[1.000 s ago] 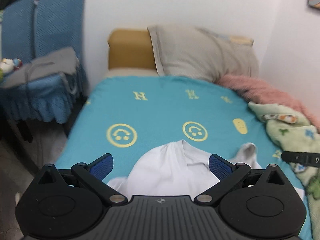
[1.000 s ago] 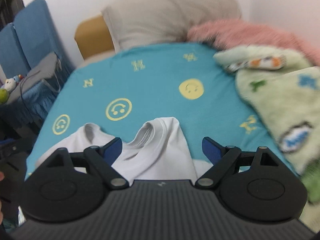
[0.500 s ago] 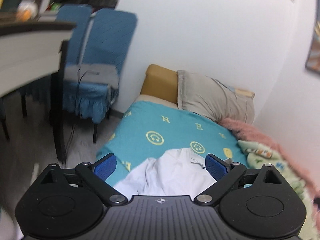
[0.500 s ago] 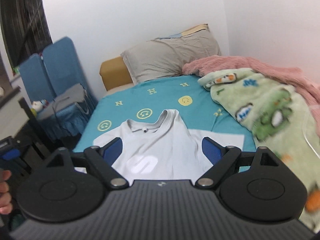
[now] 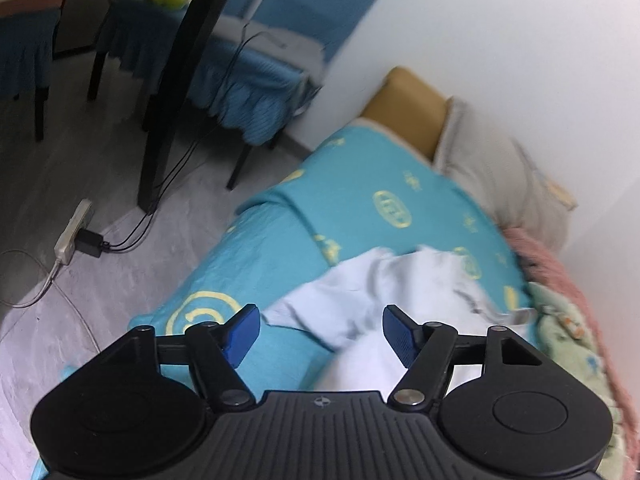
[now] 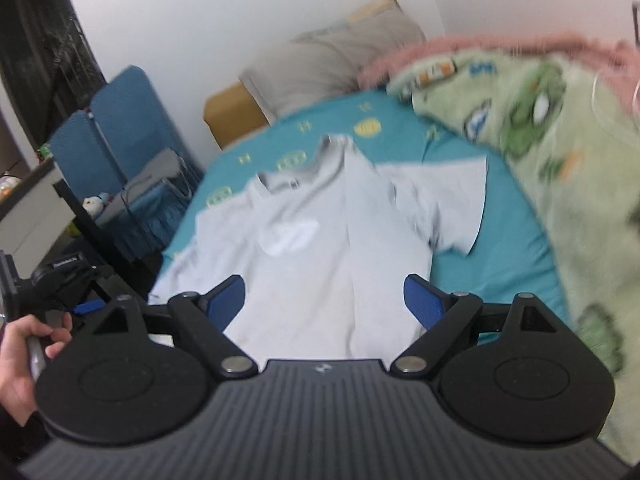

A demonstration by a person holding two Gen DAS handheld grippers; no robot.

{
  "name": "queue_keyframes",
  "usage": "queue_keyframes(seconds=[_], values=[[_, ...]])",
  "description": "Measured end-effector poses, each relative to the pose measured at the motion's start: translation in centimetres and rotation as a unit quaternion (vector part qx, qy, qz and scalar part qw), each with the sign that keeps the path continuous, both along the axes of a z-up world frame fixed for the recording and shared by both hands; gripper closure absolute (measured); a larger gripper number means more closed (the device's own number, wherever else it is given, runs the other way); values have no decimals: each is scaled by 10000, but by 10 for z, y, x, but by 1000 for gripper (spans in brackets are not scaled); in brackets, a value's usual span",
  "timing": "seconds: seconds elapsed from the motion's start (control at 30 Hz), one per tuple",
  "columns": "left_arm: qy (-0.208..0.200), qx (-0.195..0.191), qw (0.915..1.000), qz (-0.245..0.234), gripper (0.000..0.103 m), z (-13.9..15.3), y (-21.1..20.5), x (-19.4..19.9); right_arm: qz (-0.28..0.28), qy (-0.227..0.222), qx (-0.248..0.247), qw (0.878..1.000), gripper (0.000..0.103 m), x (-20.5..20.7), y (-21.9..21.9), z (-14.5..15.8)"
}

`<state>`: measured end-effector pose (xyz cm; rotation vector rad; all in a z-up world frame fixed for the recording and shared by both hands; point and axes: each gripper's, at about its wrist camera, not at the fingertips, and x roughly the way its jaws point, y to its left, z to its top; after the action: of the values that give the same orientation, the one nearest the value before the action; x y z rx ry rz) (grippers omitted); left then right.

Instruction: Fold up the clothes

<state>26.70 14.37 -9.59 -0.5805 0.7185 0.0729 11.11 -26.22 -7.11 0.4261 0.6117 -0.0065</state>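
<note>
A white T-shirt (image 6: 320,248) lies spread front up on the teal bedspread (image 6: 512,248), collar toward the pillow, one short sleeve out to the right. In the left wrist view the shirt (image 5: 380,292) is seen from the bed's left side, its near edge rumpled. My left gripper (image 5: 320,330) is open and empty, held above the shirt's left edge. My right gripper (image 6: 324,300) is open and empty, held above the shirt's hem. The left gripper also shows in the right wrist view (image 6: 76,304), held by a hand.
A grey pillow (image 6: 332,56) and tan headboard (image 6: 228,116) are at the bed's far end. A green fleece blanket (image 6: 560,152) and a pink one (image 6: 460,46) lie along the right side. Blue chairs (image 5: 280,40), a black table leg (image 5: 176,92) and a power strip (image 5: 74,232) stand on the floor left of the bed.
Both grippers have pulled back and risen from the shirt. The left gripper has swung left and tilted, now looking over the bed's left edge and the floor. Both stay open.
</note>
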Motion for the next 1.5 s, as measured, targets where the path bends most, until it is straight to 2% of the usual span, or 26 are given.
queue_keyframes(seconds=[0.2, 0.3, 0.4, 0.47, 0.53, 0.6, 0.67, 0.73, 0.8, 0.87, 0.93, 1.03, 1.07, 1.13, 1.2, 1.27, 1.3, 1.37, 1.43, 1.5], values=[[48, 224, 9994, -250, 34, -36, -8, 39, 58, 124, 56, 9999, 15, 37, -6, -31], [72, 337, 9987, -375, 42, -54, -11, 59, 43, 239, 123, 9996, 15, 49, -11, -45], [96, 449, 9977, -500, 57, -72, -15, 78, 13, 357, 273, 9990, 15, 60, -18, -57], [124, 591, 9967, -551, 86, -81, -19, 89, -25, 376, 532, 9979, 15, 60, -24, -59], [181, 981, 9939, -472, 100, -76, -30, 92, -53, 340, 587, 9977, 15, 57, -26, -56], [117, 1278, 9908, -424, 101, -66, -37, 91, -80, 302, 628, 9975, 15, 54, -28, -53], [-63, 1791, 9829, -426, 101, -50, -49, 89, -119, 262, 668, 9974, 15, 50, -30, -51], [-314, 2452, 9669, -635, 101, -31, -71, 83, -174, 220, 707, 9971, 15, 47, -34, -48], [-640, 3156, 9404, -1092, 101, -15, -107, 76, -248, 198, 698, 9971, 15, 44, -37, -46], [-948, 3688, 9089, -1696, 101, -6, -149, 66, -321, 178, 703, 9968, 15, 41, -41, -44], [-1127, 3989, 8792, -2349, 101, -6, -191, 54, -392, 164, 729, 9964, 15, 38, -45, -43], [-1271, 4439, 8269, -3209, 101, -24, -251, 33, -476, 141, 768, 9958, 15, 36, -51, -41], [-1269, 4503, 8154, -3410, 99, -35, -265, 27, -495, 131, 785, 9956, 15, 35, -52, -41], [-1173, 4414, 8069, -3746, 91, -52, -285, 18, -493, 116, 820, 9953, 15, 34, -55, -41], [-1106, 4140, 8166, -3867, 86, -61, -289, 10, -482, 106, 877, 9949, 15, 34, -58, -42], [-1128, 3759, 8352, -3852, 66, -63, -280, 3, -463, 105, 975, 9941, 15, 34, -62, -42], [-1145, 3550, 8457, -3816, 64, -63, -273, 0, -462, 104, 1031, 9935, 15, 34, -63, -43], [-1165, 3077, 8712, -3643, 60, -60, -254, -6, -463, 111, 1132, 9924, 15, 34, -66, -44], [-1091, 2573, 9027, -3272, 58, -58, -225, 0, -474, 138, 1212, 9914, 15, 36, -67, -46], [-861, 2103, 9362, -2683, 56, -59, -194, 17, -479, 175, 1270, 9906, 15, 38, -68, -49]])
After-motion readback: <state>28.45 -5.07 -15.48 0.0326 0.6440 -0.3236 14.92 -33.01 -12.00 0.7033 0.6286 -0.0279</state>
